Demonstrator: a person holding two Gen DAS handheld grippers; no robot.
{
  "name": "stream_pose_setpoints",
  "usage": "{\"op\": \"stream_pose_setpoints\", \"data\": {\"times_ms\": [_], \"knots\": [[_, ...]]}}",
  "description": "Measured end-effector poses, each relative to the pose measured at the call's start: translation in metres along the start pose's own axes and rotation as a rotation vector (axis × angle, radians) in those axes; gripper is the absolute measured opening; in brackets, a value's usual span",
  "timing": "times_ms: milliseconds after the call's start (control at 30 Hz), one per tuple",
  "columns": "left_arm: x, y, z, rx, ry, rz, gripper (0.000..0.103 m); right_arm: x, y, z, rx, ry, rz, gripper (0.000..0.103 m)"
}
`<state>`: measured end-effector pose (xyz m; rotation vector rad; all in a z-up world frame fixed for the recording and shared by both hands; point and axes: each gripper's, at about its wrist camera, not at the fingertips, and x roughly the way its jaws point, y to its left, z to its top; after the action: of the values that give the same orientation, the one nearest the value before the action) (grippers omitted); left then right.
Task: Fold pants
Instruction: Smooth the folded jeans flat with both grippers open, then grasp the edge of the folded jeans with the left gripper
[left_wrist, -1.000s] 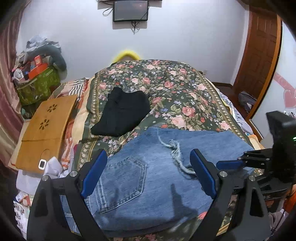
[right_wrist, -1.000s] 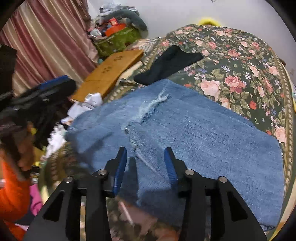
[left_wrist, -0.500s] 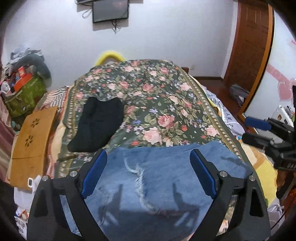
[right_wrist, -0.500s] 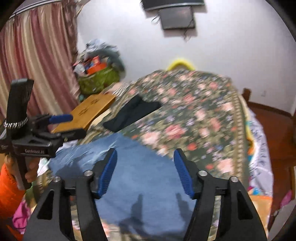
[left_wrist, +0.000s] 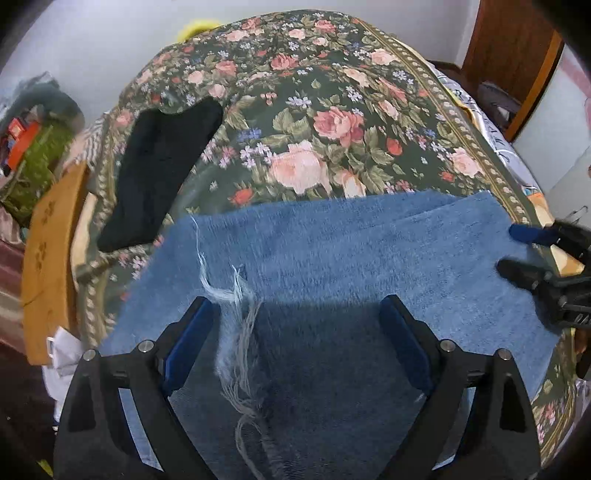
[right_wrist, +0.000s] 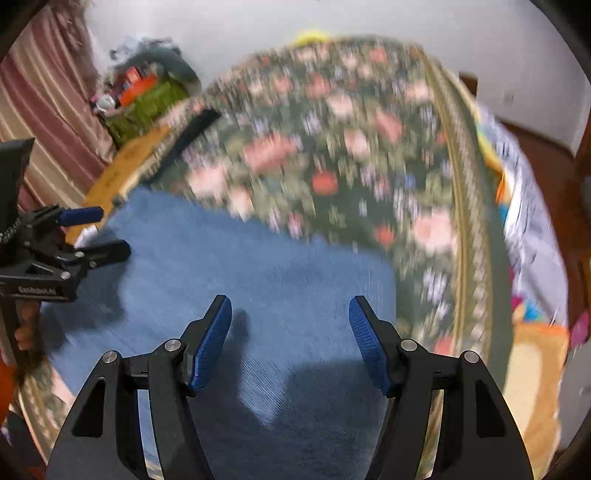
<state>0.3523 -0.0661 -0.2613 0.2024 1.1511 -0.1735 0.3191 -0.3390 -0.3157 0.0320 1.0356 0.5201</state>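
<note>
Blue denim pants (left_wrist: 351, 251) lie folded flat across the near end of the floral bedspread (left_wrist: 314, 122), with a frayed rip and loose white threads (left_wrist: 236, 295) near the left. My left gripper (left_wrist: 295, 310) is open and empty, hovering low over the denim. My right gripper (right_wrist: 290, 314) is open and empty over the right part of the pants (right_wrist: 258, 266); this view is motion-blurred. Each gripper shows at the other view's edge: the right one (left_wrist: 524, 251) and the left one (right_wrist: 92, 232).
A folded black garment (left_wrist: 159, 170) lies on the bed's left side. A wooden board (left_wrist: 48, 251) and a cluttered green bag (left_wrist: 37, 158) stand off the left edge. A wooden door (left_wrist: 513, 55) is at the far right. The bed's right edge drops off (right_wrist: 517, 206).
Both grippers have tilted down and come in over the denim. The right gripper's jaws have opened wider than a second ago. The pants lie flat, back pocket no longer in view.
</note>
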Motion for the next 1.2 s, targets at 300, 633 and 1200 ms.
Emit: {"op": "stream_pose_setpoints", "data": {"times_ms": [300,633,1200], "knots": [[-0.014,0.004,-0.024,0.027,-0.025,0.016,0.103,-0.019,-0.009,-0.038,0.036,-0.054,0.025,0.062],[-0.036,0.015,-0.049,-0.003,-0.064,0.059,0.103,-0.038,-0.006,-0.056,0.057,-0.053,-0.026,0.062],[-0.150,0.110,-0.104,-0.250,-0.334,0.214,0.102,-0.088,0.060,-0.010,-0.049,-0.187,-0.060,0.071]]}}
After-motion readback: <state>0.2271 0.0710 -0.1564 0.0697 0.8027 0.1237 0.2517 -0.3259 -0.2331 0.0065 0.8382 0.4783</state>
